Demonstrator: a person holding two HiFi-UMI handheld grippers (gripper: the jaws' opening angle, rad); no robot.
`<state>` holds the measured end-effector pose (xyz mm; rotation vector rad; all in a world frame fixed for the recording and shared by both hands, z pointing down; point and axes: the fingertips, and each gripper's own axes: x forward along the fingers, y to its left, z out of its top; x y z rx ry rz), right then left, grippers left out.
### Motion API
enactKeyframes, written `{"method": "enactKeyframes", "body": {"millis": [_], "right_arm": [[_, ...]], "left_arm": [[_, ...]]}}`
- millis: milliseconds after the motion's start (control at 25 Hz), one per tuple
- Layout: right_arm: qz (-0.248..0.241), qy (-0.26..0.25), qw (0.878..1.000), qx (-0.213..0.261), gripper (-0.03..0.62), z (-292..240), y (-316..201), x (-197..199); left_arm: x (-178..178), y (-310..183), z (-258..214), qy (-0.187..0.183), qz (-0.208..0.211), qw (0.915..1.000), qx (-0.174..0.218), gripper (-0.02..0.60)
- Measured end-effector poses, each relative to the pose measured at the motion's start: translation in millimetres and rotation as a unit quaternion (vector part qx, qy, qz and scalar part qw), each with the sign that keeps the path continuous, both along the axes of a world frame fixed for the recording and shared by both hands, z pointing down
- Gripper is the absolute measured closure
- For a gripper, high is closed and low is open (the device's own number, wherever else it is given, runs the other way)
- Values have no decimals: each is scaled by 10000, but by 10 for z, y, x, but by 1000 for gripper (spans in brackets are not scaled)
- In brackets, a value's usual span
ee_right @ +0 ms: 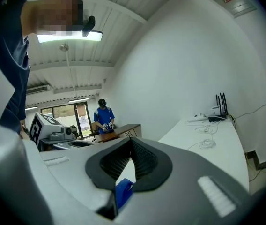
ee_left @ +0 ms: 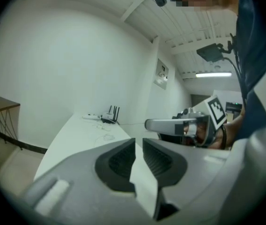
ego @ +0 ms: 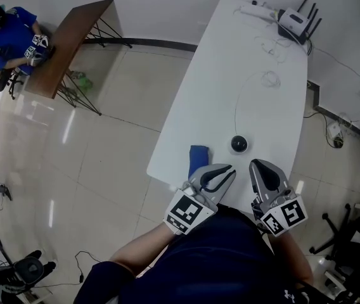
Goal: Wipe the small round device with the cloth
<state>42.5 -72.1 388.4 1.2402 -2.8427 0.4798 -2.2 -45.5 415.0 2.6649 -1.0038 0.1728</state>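
Two grippers are held at the near end of a long white table, both aimed roughly level along it. The left hand-held gripper has its jaws drawn almost together, with only a thin slit between the tips and nothing in it. The right hand-held gripper has its jaw tips meeting, and it too is empty. The small round device, a black dome, sits on its flat base with the dome facing up. Being round, it has no long axis. It lies just ahead of the two grippers' tips, between their lines and clear of both. Just to the left of the device lies the cloth, blue and folded into a narrow oblong, flat on the table and not touching the device. Its long axis runs along the table's length, pointing away from the person. The cloth's near end, by the table's edge, is partly hidden behind the left hand-held gripper. From the far side of the device a thin white cable curves away. Well beyond the device, at the far end, stands a white router with black antennas.
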Motion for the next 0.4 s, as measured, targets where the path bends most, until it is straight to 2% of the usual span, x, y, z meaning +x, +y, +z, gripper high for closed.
{"method": "enactKeyframes", "body": {"millis": [400], "right_arm": [[37, 68, 9999, 101, 582, -20, 34, -15]], "left_arm": [[-2, -20, -16, 74, -14, 10000, 2, 533]]}}
